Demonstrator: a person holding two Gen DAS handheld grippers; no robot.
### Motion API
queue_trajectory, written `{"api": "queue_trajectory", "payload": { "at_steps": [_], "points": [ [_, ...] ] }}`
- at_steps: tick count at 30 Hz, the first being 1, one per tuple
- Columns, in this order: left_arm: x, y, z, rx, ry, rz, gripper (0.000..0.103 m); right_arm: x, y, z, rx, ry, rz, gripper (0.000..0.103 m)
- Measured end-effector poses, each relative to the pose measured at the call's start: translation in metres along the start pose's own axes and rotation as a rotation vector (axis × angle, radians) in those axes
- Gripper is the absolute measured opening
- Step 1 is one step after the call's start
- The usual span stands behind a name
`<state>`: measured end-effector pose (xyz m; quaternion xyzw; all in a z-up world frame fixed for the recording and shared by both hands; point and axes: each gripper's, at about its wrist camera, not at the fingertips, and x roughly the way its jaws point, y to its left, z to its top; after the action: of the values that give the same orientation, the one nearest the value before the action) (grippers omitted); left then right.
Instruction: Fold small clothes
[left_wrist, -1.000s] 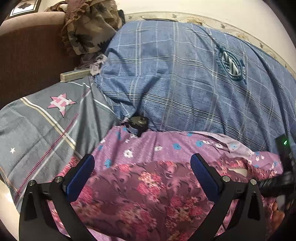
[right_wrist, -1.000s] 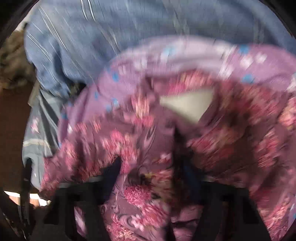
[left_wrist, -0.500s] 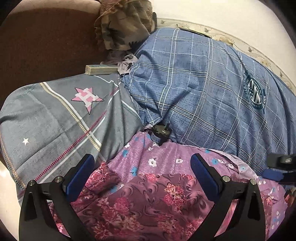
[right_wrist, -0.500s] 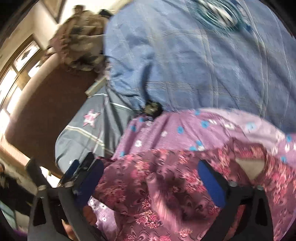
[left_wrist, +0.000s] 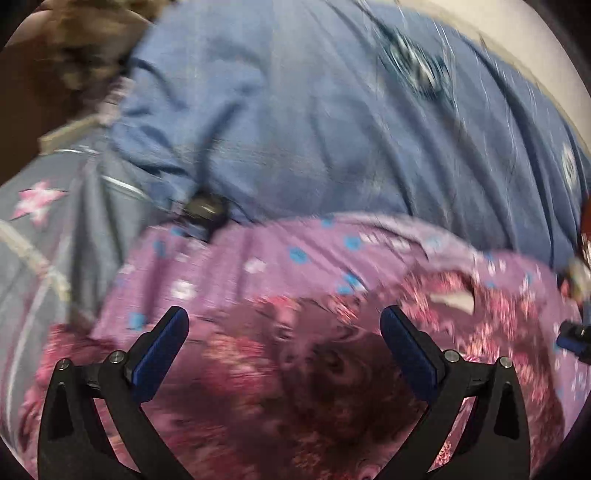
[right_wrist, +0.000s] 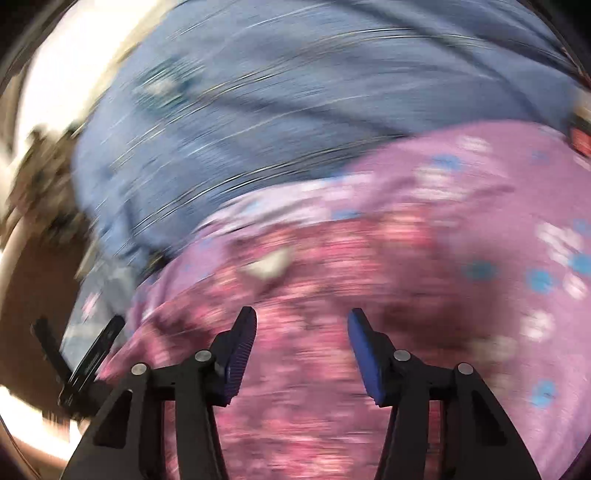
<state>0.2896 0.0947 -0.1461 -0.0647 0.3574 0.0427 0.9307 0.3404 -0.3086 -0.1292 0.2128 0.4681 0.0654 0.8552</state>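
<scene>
Left wrist view: my left hand-held gripper (left_wrist: 284, 339) hangs with its jaws spread wide and nothing between the blue pads (left_wrist: 160, 352); the floral garment (left_wrist: 306, 369) lies directly beneath and ahead of it, dark pink print nearest me, paler purple fabric with blue dots beyond. Past the garment stretches a blue checked bedsheet (left_wrist: 314, 122); to the front-left lies a grey cloth with a pink star (left_wrist: 35, 201), and a small black object (left_wrist: 205, 210) sits at the garment's far edge.

Right wrist view (heavily blurred): my right hand-held gripper (right_wrist: 301, 339) has just been closing from a wider spread, its jaws half apart and empty, the pads clear of the garment under them. My left hand-held gripper shows at its lower left.
</scene>
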Motion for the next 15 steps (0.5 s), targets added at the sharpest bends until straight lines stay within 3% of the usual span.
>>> {"api": "queue_trajectory", "payload": {
  "at_steps": [4, 7, 11, 14, 15],
  "points": [
    [0.024, -0.017, -0.003, 0.009, 0.136, -0.123, 0.103, 0.003, -0.025, 0.005, 0.047, -0.042, -0.048, 0.058],
    [0.042, -0.02, -0.01, -0.054, 0.234, -0.206, 0.103, 0.012, -0.036, 0.01, 0.066, -0.076, -0.066, 0.075],
    [0.06, -0.019, -0.019, -0.133, 0.313, -0.294, 0.103, 0.029, -0.045, 0.01, 0.09, -0.063, -0.037, 0.077],
    [0.065, -0.022, -0.023, -0.162, 0.334, -0.325, 0.091, 0.046, -0.046, 0.006, 0.081, 0.0, -0.004, 0.077],
    [0.065, -0.024, -0.022, -0.163, 0.324, -0.317, 0.078, 0.049, -0.043, 0.003, 0.064, 0.005, -0.006, 0.075]
  ]
}}
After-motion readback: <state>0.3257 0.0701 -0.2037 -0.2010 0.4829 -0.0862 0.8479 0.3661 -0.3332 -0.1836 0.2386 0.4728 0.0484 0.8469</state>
